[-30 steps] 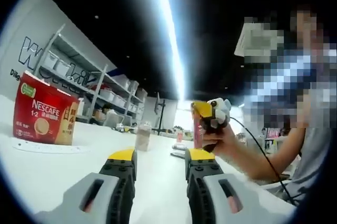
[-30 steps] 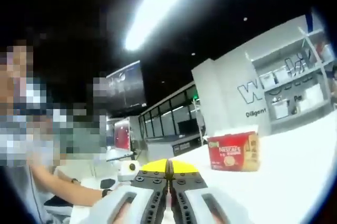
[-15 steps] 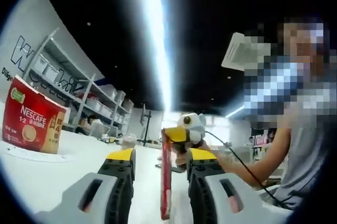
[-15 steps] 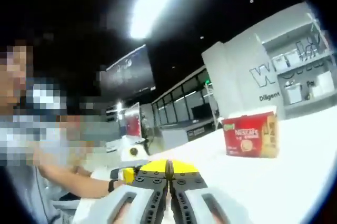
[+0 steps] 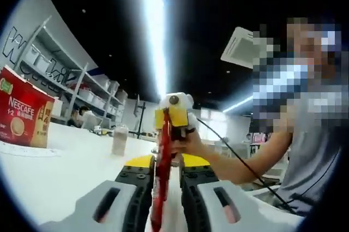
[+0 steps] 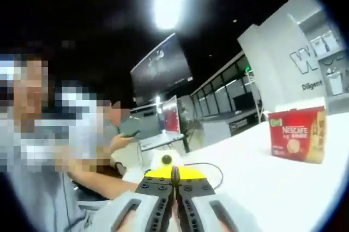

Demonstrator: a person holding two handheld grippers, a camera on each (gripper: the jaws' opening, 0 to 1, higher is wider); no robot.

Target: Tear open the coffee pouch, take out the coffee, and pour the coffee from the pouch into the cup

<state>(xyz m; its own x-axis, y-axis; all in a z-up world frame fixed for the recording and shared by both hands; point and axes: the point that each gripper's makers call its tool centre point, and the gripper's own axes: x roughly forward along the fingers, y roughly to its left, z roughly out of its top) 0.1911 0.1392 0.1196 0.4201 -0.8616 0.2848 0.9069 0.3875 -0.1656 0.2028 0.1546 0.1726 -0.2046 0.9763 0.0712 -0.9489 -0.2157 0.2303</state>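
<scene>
In the left gripper view the left gripper rises from the bottom with its yellow-tipped jaws drawn close on either side of a thin red coffee pouch; the pouch stands upright and edge-on in the narrow gap, and I cannot tell whether the jaws press it. The top of the pouch is pinched by the right gripper, which comes in from the far side and is held in the person's hand, fingers wrapped round the body and the forearm stretching toward the right, a cable trailing from it. The pouch hangs in the air above the white desk. A red Nescafe box stands near the desk's left edge, and a pale cup stands farther back toward the middle, well apart from the pouch. Shelving with bins lines the wall behind.

The right gripper view looks the other way: the right gripper shows its yellow tips pressed together, a sliver of the pouch just visible in the seam below them. Just past them is the round lens of the other gripper's housing, with a cable looping on the desk. The Nescafe box stands toward the desk's right edge, and the person's forearm lies low at the left
</scene>
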